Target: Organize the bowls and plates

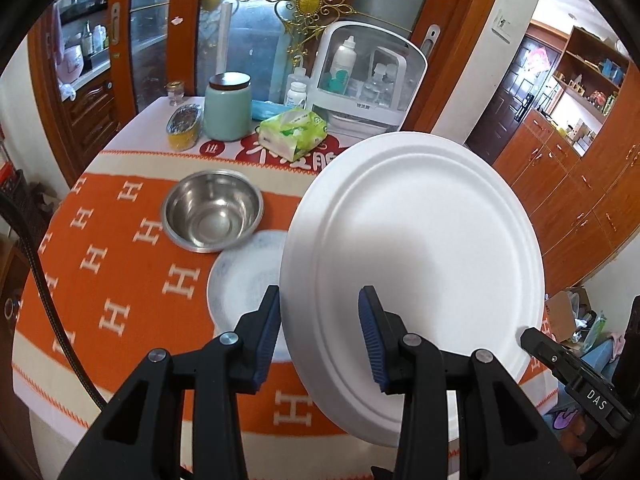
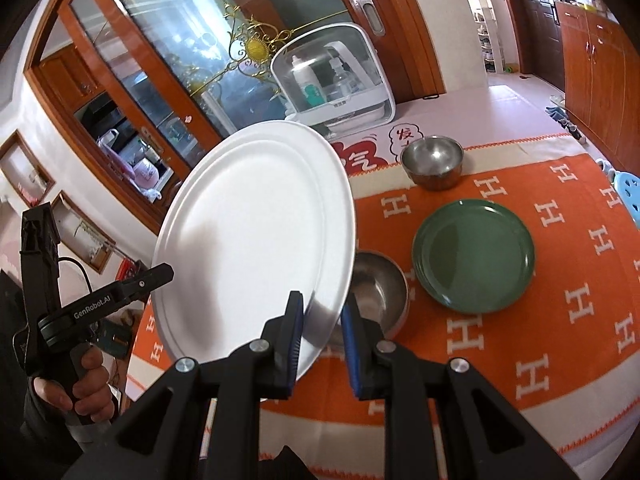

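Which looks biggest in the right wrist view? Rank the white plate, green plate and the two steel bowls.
1. White plate, though it is held nearest the camera.
2. Green plate.
3. Near steel bowl, partly hidden behind the white plate, so unsure.
4. Far steel bowl, also farthest away.

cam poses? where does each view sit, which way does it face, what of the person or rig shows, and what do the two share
Left wrist: on the left gripper, angled down over the table; its fingers grip the white plate's edge, and the other gripper's tip shows at right.
Right wrist: on the right gripper, angled down; fingers clamp the same plate's opposite edge, with a hand holding the left gripper.
Shared: plate, orange tablecloth, white storage box.
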### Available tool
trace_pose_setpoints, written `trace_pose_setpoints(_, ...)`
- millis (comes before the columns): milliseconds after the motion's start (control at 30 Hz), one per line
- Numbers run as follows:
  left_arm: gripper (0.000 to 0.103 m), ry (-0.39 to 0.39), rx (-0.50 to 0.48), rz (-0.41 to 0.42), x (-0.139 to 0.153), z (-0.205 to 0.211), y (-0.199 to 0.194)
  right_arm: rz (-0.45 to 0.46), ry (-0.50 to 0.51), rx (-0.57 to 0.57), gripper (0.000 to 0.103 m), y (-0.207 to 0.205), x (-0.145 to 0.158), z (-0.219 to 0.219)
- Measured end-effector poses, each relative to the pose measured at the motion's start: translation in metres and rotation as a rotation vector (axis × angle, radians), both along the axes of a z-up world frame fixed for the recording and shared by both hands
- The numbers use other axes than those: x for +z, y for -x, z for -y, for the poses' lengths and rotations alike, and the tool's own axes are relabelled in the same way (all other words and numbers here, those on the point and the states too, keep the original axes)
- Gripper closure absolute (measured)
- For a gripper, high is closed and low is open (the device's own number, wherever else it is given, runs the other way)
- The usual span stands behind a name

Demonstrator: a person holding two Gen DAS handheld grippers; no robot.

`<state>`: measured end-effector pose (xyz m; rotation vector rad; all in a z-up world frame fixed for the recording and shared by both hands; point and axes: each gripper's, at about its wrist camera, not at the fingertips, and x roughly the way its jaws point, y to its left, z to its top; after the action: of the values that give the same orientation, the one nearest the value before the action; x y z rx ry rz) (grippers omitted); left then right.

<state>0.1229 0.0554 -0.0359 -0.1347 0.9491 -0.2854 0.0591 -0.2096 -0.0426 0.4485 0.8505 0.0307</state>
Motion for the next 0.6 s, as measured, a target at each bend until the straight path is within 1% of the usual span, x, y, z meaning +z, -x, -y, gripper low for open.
trace_pose_setpoints(300, 0.066, 0.005, 0.027, -0.038, -0.017, -0.011, 0.047, -0.053, 0.024, 0.037, 0.083, 0.036, -0.011, -0.014)
trace_pose_setpoints(600, 0.066, 0.008, 0.046, -0.082, -0.040, -0.023, 0.080, -0.150, 0.043, 0.075, 0.081, 0.062, -0.034, -0.030)
